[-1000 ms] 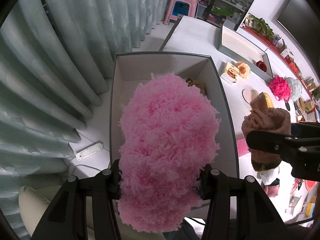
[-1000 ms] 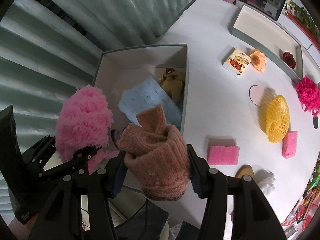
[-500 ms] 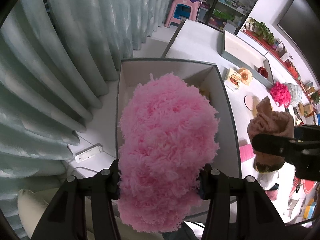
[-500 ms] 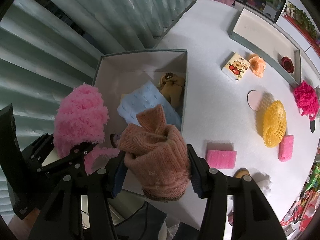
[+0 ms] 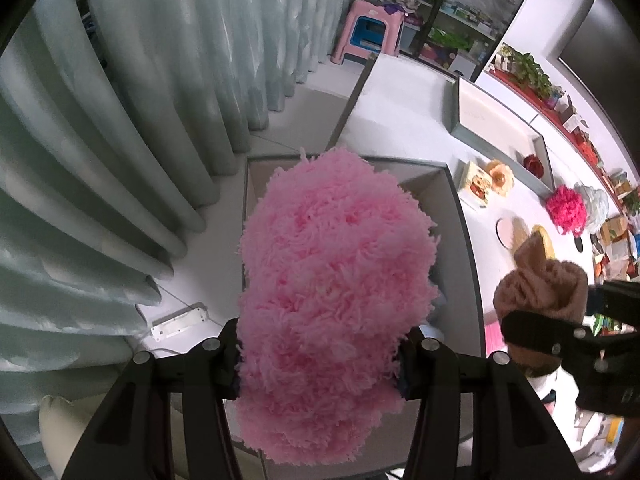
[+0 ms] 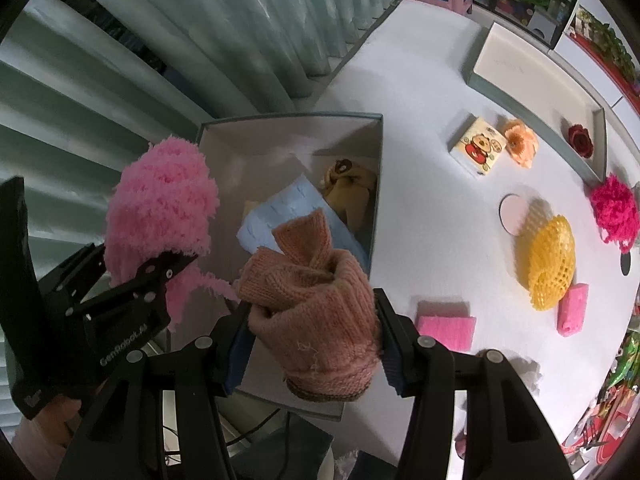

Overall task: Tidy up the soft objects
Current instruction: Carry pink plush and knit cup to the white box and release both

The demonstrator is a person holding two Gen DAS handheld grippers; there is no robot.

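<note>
**Both grippers loaded, hanging over the box**

Left gripper (image 5: 320,354) clamped on the fluffy pink yarn ball (image 5: 332,292), centre of the left wrist view, over the open grey box (image 6: 376,184). Right gripper (image 6: 312,340) clamped on the peach knit glove (image 6: 316,304), lower centre of the right wrist view, above the box's near edge. Inside the box: light blue cloth (image 6: 292,208), tan plush toy (image 6: 348,188). On the white worktop (image 6: 420,128), right half of frame: pink sponge (image 6: 446,328), yellow foam net (image 6: 548,268), magenta yarn ball (image 6: 614,210), well apart from the box.
</note>
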